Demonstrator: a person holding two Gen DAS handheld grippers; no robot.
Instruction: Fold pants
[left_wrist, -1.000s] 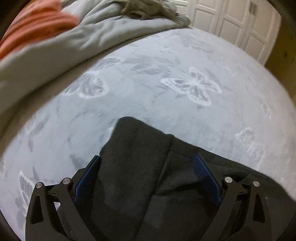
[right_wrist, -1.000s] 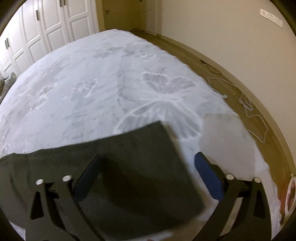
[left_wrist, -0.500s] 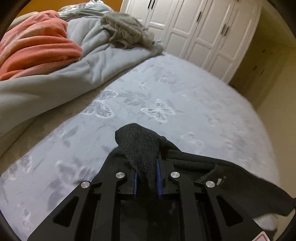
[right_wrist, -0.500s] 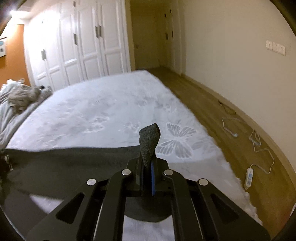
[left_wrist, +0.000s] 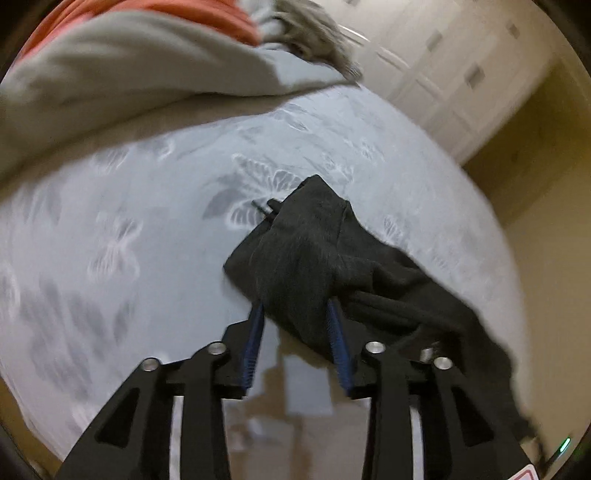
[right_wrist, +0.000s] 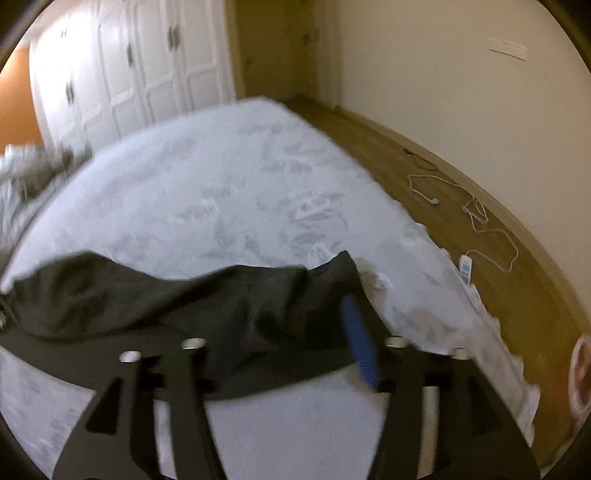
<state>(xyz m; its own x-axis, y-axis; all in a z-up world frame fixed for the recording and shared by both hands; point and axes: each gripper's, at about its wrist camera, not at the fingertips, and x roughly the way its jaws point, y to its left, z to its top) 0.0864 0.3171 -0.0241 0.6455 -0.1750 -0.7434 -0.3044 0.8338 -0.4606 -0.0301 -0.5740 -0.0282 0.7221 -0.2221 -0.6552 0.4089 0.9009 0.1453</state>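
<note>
The dark grey pants (left_wrist: 314, 258) lie bunched on the butterfly-print bed sheet (left_wrist: 147, 221). In the left wrist view my left gripper (left_wrist: 295, 314) is open, its blue pads (left_wrist: 255, 332) either side of the pants' near end, which drapes between them. In the right wrist view the pants (right_wrist: 184, 295) stretch across the bed (right_wrist: 240, 177) from the left. My right gripper (right_wrist: 288, 325) is open over the right end of the cloth; only its right blue pad (right_wrist: 358, 339) shows clearly. Both views are blurred by motion.
A grey duvet (left_wrist: 110, 81) with an orange blanket (left_wrist: 166, 11) and a grey garment (left_wrist: 314, 33) lies at the bed's far left. White wardrobe doors (right_wrist: 129, 74) stand behind. Wooden floor (right_wrist: 480, 258) with white cables (right_wrist: 480, 218) runs along the bed's right edge.
Half a second ago both grippers were shut on the pants and held them up. Now both have opened and the pants have dropped onto the bed, folded over themselves.
</note>
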